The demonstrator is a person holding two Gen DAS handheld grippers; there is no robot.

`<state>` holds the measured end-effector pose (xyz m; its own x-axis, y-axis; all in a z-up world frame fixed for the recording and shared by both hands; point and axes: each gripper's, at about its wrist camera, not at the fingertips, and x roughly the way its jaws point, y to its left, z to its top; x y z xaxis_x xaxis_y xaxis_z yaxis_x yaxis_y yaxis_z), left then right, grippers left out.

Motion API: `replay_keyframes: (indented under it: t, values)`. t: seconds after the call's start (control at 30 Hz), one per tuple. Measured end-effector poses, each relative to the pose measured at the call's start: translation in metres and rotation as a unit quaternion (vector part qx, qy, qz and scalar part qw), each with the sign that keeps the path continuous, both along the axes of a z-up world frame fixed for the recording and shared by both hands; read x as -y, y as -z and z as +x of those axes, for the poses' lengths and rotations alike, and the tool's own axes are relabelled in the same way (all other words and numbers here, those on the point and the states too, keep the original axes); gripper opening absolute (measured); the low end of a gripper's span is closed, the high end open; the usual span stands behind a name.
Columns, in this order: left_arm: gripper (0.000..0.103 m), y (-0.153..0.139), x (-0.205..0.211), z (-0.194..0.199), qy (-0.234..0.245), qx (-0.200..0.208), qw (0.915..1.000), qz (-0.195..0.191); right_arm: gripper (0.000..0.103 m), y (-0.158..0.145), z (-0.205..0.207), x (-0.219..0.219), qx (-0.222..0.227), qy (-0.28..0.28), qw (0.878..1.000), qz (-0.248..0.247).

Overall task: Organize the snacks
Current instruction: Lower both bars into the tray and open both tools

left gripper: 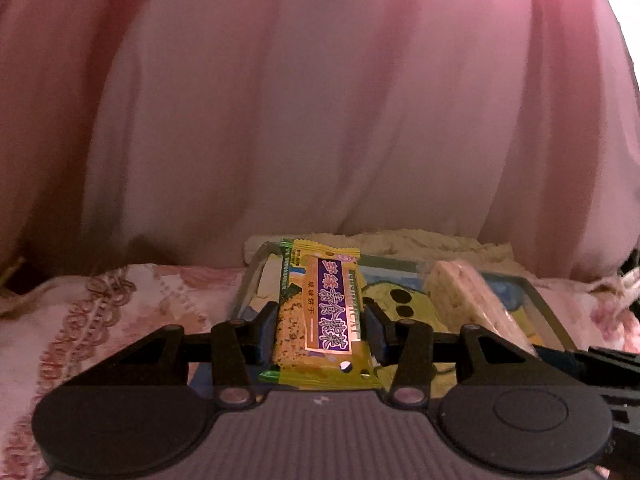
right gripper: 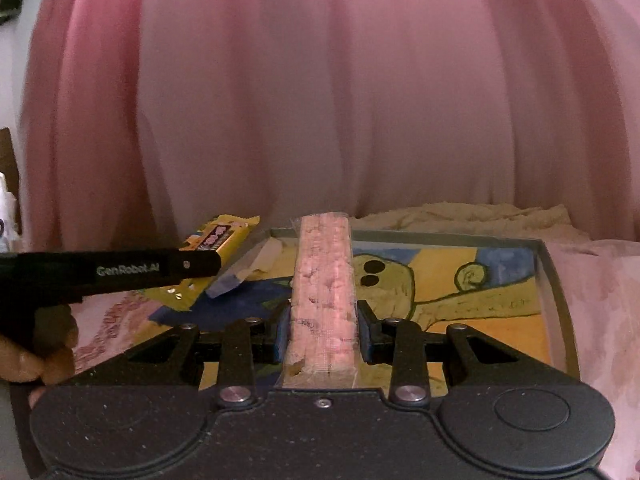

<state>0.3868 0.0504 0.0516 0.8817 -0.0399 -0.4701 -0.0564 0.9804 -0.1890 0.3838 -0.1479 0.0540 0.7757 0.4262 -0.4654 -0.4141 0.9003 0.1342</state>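
My left gripper [left gripper: 322, 330] is shut on a yellow-green biscuit packet [left gripper: 320, 312] with a purple label and holds it over the left end of a shallow tray [left gripper: 540, 300] with a cartoon picture on its floor. My right gripper [right gripper: 322, 328] is shut on a clear-wrapped pink rice-crisp bar [right gripper: 324, 284] above the same tray [right gripper: 554, 280]. The bar also shows in the left wrist view [left gripper: 468, 300], to the right of the packet. The left gripper and its packet [right gripper: 216, 240] show at the left in the right wrist view.
The tray lies on a pink floral bedcover [left gripper: 100, 312]. A pink curtain [left gripper: 320, 100] hangs close behind it. A cream fleecy blanket [right gripper: 480, 216] is bunched behind the tray. A small blue-and-white wrapper [right gripper: 236, 276] rests at the tray's left edge.
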Motion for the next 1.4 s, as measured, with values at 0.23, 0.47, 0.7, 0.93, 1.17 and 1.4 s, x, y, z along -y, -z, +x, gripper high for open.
replay_keyframes:
  t: [0.23,0.47,0.7,0.93,1.17,1.4]
  values:
    - [0.05,0.018,-0.01,0.018,-0.005,0.007,0.9997,-0.022,0.035,0.013,0.024,-0.015,-0.019,0.012,1.0,-0.02]
    - [0.05,0.03,-0.008,0.025,0.005,-0.005,0.9996,-0.027,0.035,0.035,0.036,-0.024,-0.043,0.025,0.998,-0.036]
    - [0.05,0.04,-0.004,0.027,0.016,-0.015,0.9994,-0.027,0.035,0.05,0.041,-0.024,-0.054,0.032,0.997,-0.049]
    - [0.05,0.048,0.001,0.029,0.019,-0.034,0.9988,-0.031,0.035,0.055,0.04,-0.024,-0.052,0.037,0.996,-0.054]
    - [0.05,0.059,0.0,0.031,0.019,-0.056,0.9973,-0.044,0.037,0.055,0.037,-0.026,-0.041,0.037,0.996,-0.072]
    - [0.057,0.055,0.001,0.026,0.013,-0.056,0.9974,-0.042,0.047,0.051,0.031,-0.023,-0.029,0.04,0.996,-0.08]
